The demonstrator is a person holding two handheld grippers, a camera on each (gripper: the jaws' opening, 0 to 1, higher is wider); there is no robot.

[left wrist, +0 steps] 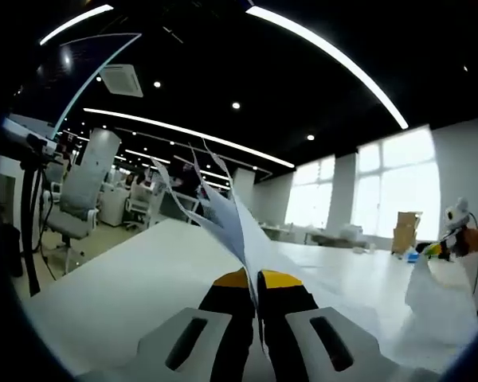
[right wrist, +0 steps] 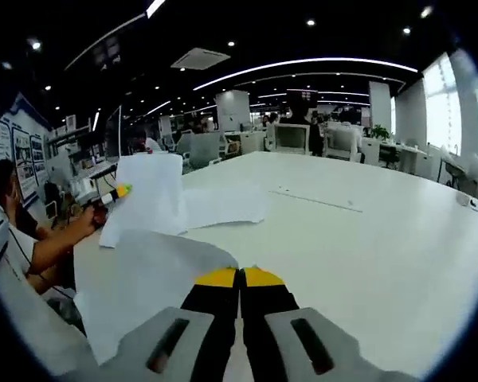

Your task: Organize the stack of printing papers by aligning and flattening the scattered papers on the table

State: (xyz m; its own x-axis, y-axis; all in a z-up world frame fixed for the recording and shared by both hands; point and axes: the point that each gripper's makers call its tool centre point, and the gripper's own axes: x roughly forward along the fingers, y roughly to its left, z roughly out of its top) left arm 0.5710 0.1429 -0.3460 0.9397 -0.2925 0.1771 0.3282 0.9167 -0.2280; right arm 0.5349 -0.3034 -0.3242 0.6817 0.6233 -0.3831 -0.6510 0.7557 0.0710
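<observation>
Left gripper view: left gripper (left wrist: 253,280) at the bottom, yellow-tipped black jaws pressed together on a bunch of printing papers (left wrist: 227,208). The sheets stand on edge out of the jaws and fan upward and away, corners splayed. Below them the white table (left wrist: 127,278) runs off to the far side. At the right edge the other gripper (left wrist: 444,248), yellow tip, sits against a hanging white sheet (left wrist: 434,294), a bit of orange sleeve behind it. Office chair (left wrist: 86,179) at far left, cardboard box (left wrist: 405,231) by the bright windows (left wrist: 398,187) far right, strip lights (left wrist: 327,56) on the dark ceiling

Right gripper view: right gripper (right wrist: 239,277) at the bottom, jaws together, the near edge of a curved white sheet (right wrist: 147,278) runs under the tips so it looks clamped on that sheet. The sheet spreads left and near over the table edge. Further off on the left, the left gripper (right wrist: 119,192) meets the upright bunch of papers (right wrist: 147,199), a person's forearm (right wrist: 60,239) behind it. One more sheet (right wrist: 227,205) lies flat on the tabletop (right wrist: 366,239) just right of that bunch. Desks, chairs and monitors fill the far room, a seated person (right wrist: 12,203) at left
</observation>
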